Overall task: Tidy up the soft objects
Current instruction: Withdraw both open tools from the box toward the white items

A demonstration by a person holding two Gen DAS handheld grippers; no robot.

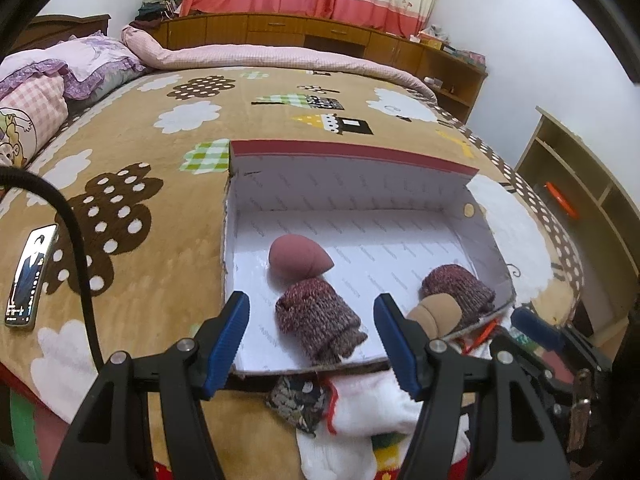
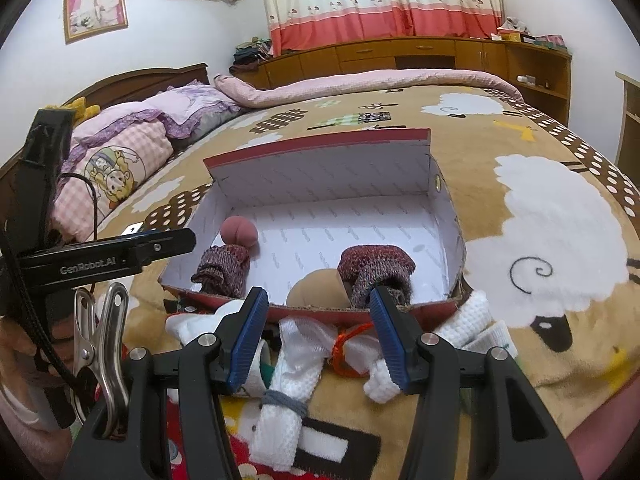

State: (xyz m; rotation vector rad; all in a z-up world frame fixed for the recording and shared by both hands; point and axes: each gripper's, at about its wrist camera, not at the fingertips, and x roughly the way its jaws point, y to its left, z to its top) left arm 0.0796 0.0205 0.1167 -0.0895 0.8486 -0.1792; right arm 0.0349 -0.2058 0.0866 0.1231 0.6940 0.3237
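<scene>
Holding: my left gripper (image 1: 312, 340) and my right gripper (image 2: 320, 336) both stand spread with nothing between the pads, hovering at the near edge of the box (image 1: 352, 184).
Box: open cardboard box, white inside with a red rim, lying on the patterned blanket (image 1: 160, 152); from my right wrist view its near wall hides the lower parts of what lies inside.
Pink sponge: an egg-shaped sponge (image 1: 299, 258) lies on the box floor, toward the left side, touching the left knitted roll (image 1: 320, 324).
Knitted rolls: the left one lies just in front of the sponge; the right knitted roll (image 2: 376, 274) sits toward the right wall, partly covered by my right fingertip in the right view.
Tan sponge: a tan sponge (image 2: 318, 288) rests beside the right roll; only its top shows over the wall.
Outside the box: a heap of white socks (image 2: 288, 392) with an orange cord (image 2: 344, 350) lies against the near wall, cut off by my fingers; a dark flowered piece (image 1: 298, 402) is half tucked under the heap, what it is I cannot tell.
Edges: a phone (image 1: 30, 276) lies on the blanket at left; a metal clip (image 2: 100, 360) hangs at the left of the right view.
</scene>
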